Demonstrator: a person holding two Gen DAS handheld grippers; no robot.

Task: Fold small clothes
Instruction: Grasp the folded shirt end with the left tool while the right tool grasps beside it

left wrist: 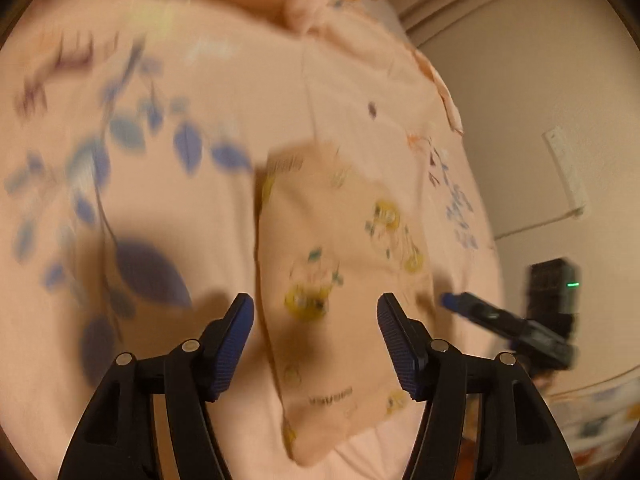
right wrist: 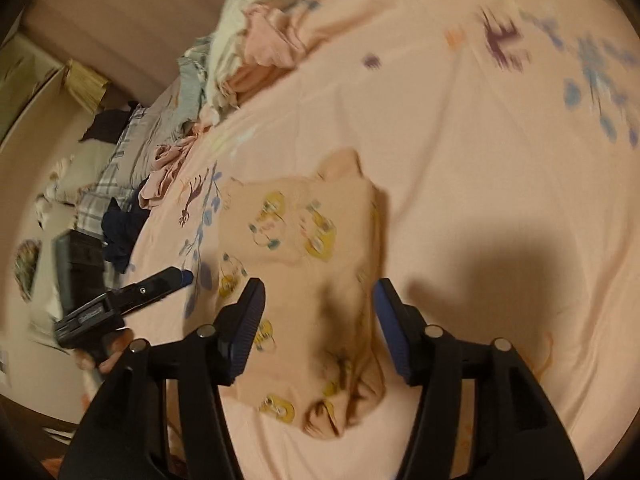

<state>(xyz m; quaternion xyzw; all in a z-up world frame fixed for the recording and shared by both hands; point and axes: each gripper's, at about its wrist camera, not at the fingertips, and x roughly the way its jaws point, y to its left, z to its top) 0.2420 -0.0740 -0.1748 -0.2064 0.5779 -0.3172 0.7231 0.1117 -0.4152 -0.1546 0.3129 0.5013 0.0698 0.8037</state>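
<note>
A pink bedsheet (left wrist: 224, 208) printed with blue leaves and purple sprigs covers the bed, both views blurred. On it lies a small peach garment (left wrist: 340, 280) with yellow prints, folded and flat, between the 2 grippers. The left gripper (left wrist: 316, 316) hangs above it, fingers spread apart and holding nothing; the right gripper (right wrist: 318, 300) likewise stands open over it. A heap of unfolded clothes (right wrist: 256, 40) sits at the bed's far edge. Beige wall (left wrist: 520, 80) rises beside the bed, with a white wall panel (left wrist: 566, 168)
</note>
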